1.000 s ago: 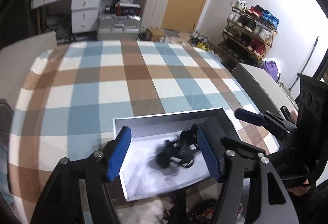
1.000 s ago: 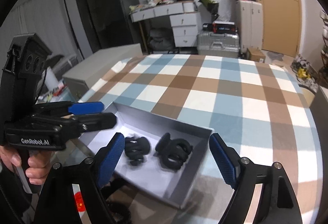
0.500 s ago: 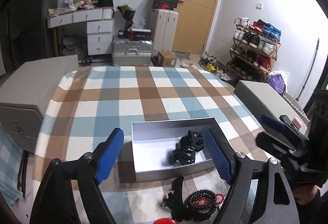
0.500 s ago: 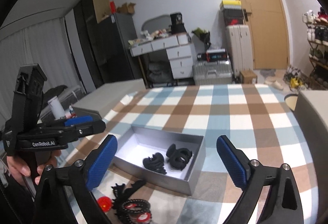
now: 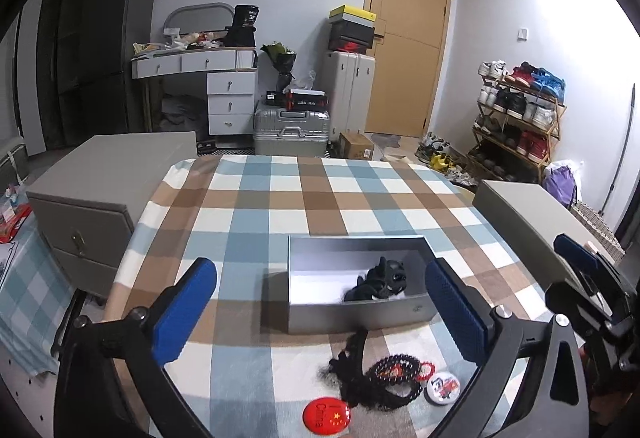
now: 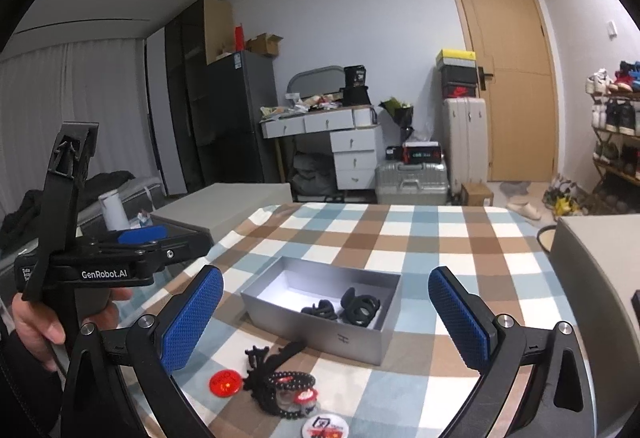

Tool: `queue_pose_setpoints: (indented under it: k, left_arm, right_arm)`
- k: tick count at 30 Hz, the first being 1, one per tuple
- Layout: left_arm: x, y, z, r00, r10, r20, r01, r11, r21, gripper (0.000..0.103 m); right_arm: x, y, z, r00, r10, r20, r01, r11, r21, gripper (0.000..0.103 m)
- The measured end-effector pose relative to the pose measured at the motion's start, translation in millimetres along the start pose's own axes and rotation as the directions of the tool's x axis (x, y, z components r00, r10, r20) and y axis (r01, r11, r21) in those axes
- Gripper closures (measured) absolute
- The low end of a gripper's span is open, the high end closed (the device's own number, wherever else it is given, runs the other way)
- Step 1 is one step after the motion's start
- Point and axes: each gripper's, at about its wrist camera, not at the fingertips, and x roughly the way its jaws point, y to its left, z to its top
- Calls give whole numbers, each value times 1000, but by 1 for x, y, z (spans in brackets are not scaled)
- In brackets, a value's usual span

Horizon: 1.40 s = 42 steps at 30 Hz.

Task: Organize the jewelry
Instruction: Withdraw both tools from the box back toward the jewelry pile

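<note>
Two black claw clips (image 6: 344,309) in grey box (image 6: 280,312); both hand-held grippers (image 5: 320,312) (image 6: 326,312) gape empty.

Even, soft indoor light; brightest on the white wall at upper right of the left wrist view. Both frames sharp, with heavy fisheye bending and black vignetted corners.
</note>
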Motion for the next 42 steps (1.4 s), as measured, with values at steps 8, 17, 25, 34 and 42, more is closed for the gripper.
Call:
queue_pose_setpoints:
  k: [8, 17, 25, 34, 42]
  left_arm:
    - [-7, -4, -21, 999, 33, 6, -33, 999, 1, 1]
    - [-8, -2, -42, 998, 52, -34, -53, 999, -4, 1]
    - [-4, 6, -63, 992, 71, -107, -73, 997, -22, 1]
    - [-5, 8, -73, 984, 82, -155, -88, 996, -27, 1]
    - [-2, 10, -74, 982, 68, -178, -75, 997, -35, 1]
  right_arm:
    - [-1, -6, -25, 998, -23, -54, 23, 1000, 2, 0]
    - [7, -7, -61, 984, 4, -179, 0, 1000, 22, 0]
    - [26, -8, -89, 949, 25, -313, -16, 999, 31, 0]
    - [40, -1, -106, 914, 46, -402, -44, 999, 14, 6]
    - [48, -4, -113, 900, 40, -433, -28, 999, 35, 13]
